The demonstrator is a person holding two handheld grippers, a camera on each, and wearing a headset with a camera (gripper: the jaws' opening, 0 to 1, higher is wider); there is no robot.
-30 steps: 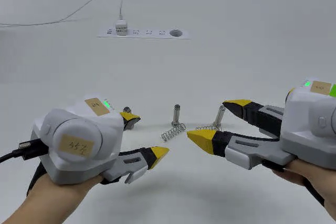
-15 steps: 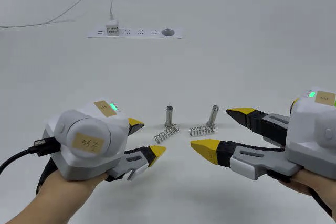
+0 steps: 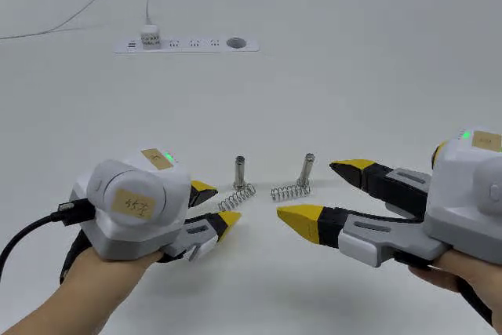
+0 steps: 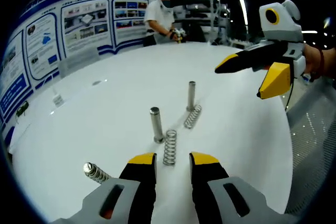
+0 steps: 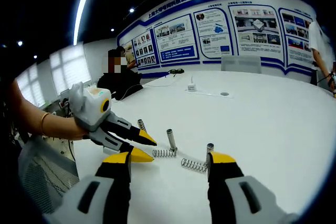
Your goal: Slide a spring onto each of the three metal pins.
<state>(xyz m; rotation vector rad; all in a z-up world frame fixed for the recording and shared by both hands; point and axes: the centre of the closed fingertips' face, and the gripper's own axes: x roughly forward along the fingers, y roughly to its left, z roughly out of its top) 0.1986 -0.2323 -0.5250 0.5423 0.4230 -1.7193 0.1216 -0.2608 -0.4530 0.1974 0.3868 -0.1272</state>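
Left tool (image 4: 172,157), narrowly parted and empty, points at a spring (image 4: 169,147) on the counter (image 4: 105,108) — right tool (image 5: 176,156) gapes wide, empty.

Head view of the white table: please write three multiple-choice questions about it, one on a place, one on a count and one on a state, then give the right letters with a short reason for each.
1. Where is the power strip on the table?
A) on the far side, beyond the two upright pins
B) between these pins
C) at the near edge

2. How many springs lie loose beside these pins?
A) one
B) two
C) four

3. How do the jaws of the right gripper stand?
A) shut on a spring
B) shut on a pin
C) open, gripping nothing

Answers:
1 A: the power strip lies far behind the pins.
2 B: one spring lies at the foot of the left pin, and another at the foot of the right pin.
3 C: the yellow tips are wide apart and touch nothing.
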